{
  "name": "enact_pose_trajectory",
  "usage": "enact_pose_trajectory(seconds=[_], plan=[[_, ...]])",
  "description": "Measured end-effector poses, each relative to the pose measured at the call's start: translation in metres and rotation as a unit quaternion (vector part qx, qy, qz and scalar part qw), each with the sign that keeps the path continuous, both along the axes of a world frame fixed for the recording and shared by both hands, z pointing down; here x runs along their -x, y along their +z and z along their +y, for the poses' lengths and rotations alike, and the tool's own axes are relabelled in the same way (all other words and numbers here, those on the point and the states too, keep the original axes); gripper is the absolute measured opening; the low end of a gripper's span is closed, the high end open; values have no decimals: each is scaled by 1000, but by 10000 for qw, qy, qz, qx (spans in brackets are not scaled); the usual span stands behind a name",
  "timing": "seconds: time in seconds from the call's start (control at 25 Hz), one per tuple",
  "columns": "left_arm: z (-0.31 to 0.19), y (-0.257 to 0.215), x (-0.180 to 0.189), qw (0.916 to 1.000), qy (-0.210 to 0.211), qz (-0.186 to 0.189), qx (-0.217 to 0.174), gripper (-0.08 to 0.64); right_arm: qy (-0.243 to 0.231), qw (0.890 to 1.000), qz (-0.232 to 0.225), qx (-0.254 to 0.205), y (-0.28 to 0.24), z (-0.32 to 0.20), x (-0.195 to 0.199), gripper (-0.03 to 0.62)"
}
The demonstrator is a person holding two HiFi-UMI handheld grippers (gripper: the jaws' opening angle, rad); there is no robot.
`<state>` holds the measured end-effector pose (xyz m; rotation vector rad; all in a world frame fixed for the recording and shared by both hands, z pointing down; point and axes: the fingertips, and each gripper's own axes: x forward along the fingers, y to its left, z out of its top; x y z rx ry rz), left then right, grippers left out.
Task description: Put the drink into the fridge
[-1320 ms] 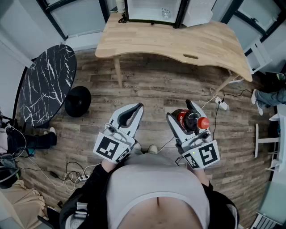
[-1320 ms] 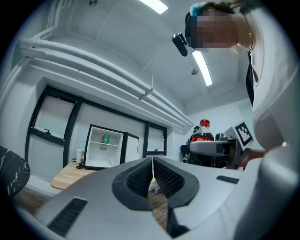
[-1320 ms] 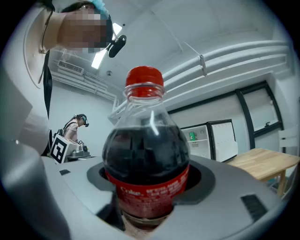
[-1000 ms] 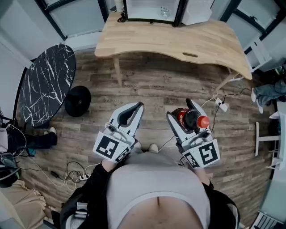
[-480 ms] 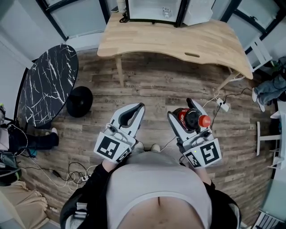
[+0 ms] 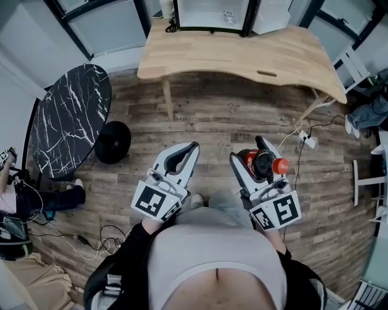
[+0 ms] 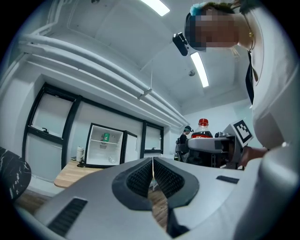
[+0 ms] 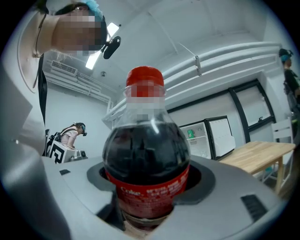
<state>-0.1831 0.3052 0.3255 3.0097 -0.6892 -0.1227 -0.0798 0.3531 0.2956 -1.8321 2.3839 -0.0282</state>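
Note:
My right gripper [image 6: 251, 151] is shut on a dark cola bottle [image 6: 260, 163] with a red cap and red label, held upright above the wooden floor. The right gripper view has the bottle [image 8: 146, 159] filling the middle, clamped between the grey jaws. My left gripper [image 6: 189, 149] is shut and holds nothing; its ridged pads [image 7: 140, 178] meet in the left gripper view [image 7: 153, 174]. A small white fridge [image 6: 213, 13] stands open on the far edge of the wooden desk [image 6: 291, 57]. It shows again as the fridge [image 7: 106, 151] and the fridge [image 8: 204, 138], with a green can on a shelf.
A black marble round table [image 6: 68, 118] and its dark round base [image 6: 113, 141] stand at the left. Cables and a power strip [image 6: 308, 141] lie on the floor at the right. Another person [image 6: 24, 194] is at the far left edge; white chair parts [image 6: 364, 181] at the right.
The view has shifted slightly: the desk, the fridge and the marble table have moved a little rightward and down in the head view. Both grippers keep their pose and the bottle stays held.

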Motion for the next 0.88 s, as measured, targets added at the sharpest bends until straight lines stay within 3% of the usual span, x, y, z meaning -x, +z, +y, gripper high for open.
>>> enact_pose_trajectory(seconds=[0.16, 0.48, 0.88], plan=[[-2, 11, 0, 9998, 119, -96, 123, 8, -4, 9999, -71, 81, 5, 0, 9, 325], [-30, 16, -20, 9996, 207, -62, 190, 8, 78, 9999, -65, 80, 9, -28, -11, 325], [-125, 0, -73, 10000, -8, 19, -3, 8, -135, 9999, -20, 41, 5, -123, -66, 325]])
